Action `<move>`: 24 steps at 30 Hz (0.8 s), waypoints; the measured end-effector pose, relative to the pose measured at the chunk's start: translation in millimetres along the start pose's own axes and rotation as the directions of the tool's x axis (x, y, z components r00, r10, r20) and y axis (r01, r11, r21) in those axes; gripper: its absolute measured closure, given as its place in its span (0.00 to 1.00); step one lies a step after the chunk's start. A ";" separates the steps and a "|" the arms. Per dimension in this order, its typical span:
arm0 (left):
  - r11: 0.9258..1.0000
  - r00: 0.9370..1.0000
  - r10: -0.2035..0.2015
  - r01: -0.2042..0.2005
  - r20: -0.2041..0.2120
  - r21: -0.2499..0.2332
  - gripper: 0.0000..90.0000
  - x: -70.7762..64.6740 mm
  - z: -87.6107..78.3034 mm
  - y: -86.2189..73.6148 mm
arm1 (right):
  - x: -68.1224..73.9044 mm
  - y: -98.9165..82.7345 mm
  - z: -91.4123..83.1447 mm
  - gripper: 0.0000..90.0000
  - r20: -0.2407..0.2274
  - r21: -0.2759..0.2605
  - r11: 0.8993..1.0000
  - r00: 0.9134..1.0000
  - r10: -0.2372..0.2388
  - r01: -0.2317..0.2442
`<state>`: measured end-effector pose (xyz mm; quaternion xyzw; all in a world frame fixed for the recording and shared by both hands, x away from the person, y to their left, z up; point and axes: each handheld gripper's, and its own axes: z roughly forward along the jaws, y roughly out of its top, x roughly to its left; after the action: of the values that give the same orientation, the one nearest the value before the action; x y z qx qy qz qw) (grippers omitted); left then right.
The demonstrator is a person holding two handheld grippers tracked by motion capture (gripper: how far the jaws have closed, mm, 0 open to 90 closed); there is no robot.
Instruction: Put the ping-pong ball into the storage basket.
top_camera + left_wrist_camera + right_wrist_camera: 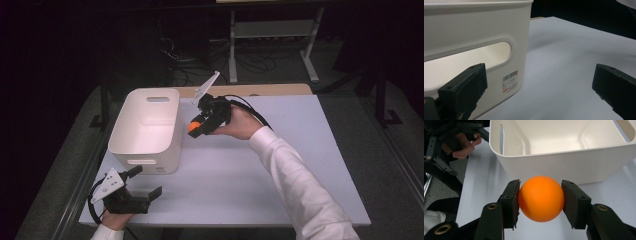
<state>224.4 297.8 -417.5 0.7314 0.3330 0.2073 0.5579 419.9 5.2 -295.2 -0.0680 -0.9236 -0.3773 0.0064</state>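
My right hand-held gripper (540, 200) clamps the smooth orange plastic ball (541, 198) at frame centre, just beside the white plastic bin (145, 125). My left hand-held gripper (145, 182) rests wide open on the pale tabletop (240, 180), lower left.

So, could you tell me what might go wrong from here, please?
1. The ball is round and smooth, pinched only at its sides by the right gripper; it could slip out and roll off the table.
2. It sits beside the bin, short of the rim, so an early release would likely miss.
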 end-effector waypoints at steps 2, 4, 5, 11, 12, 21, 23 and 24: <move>1.000 1.000 -0.019 0.019 0.001 -0.001 0.00 -1.3 0.3 -0.4 | -0.4 2.0 -0.5 0.55 0.004 -0.006 1.000 1.000 0.000 0.000; 1.000 1.000 -0.020 0.020 0.000 -0.004 0.00 -1.3 0.3 -0.4 | -0.7 4.2 -0.9 0.55 0.005 -0.006 1.000 1.000 -0.002 0.002; 1.000 1.000 -0.020 0.020 0.000 -0.004 0.00 -1.2 0.1 -0.4 | -0.7 5.6 -1.2 0.55 0.004 -0.008 1.000 1.000 0.001 -0.001; 1.000 1.000 -0.019 0.019 0.000 -0.006 0.00 -1.0 0.0 -0.4 | 0.5 13.6 -3.8 0.55 0.007 -0.015 1.000 1.000 -0.012 0.012; 1.000 1.000 -0.019 0.019 0.000 -0.006 0.00 -0.9 -0.1 -0.4 | 0.7 14.6 -4.2 0.55 0.014 -0.017 1.000 1.000 -0.019 0.019; 1.000 1.000 -0.024 0.024 0.000 -0.010 0.00 -1.0 -0.1 -0.3 | 2.5 25.2 -4.0 0.55 0.007 -0.038 0.999 1.000 -0.028 0.028; 1.000 1.000 -0.024 0.024 0.000 -0.009 0.00 -1.0 -0.1 -0.3 | 3.1 27.9 -3.6 0.55 0.010 -0.035 0.999 1.000 -0.028 0.029; 1.000 1.000 -0.024 0.024 0.001 -0.011 0.00 -1.0 -0.1 -0.3 | 2.8 29.0 -3.2 0.55 0.008 -0.037 0.999 0.999 -0.034 0.034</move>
<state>223.5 297.2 -417.7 0.7243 0.3407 0.2020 0.5644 420.8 23.8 -272.5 -0.0538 -0.9175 -0.3940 -0.0045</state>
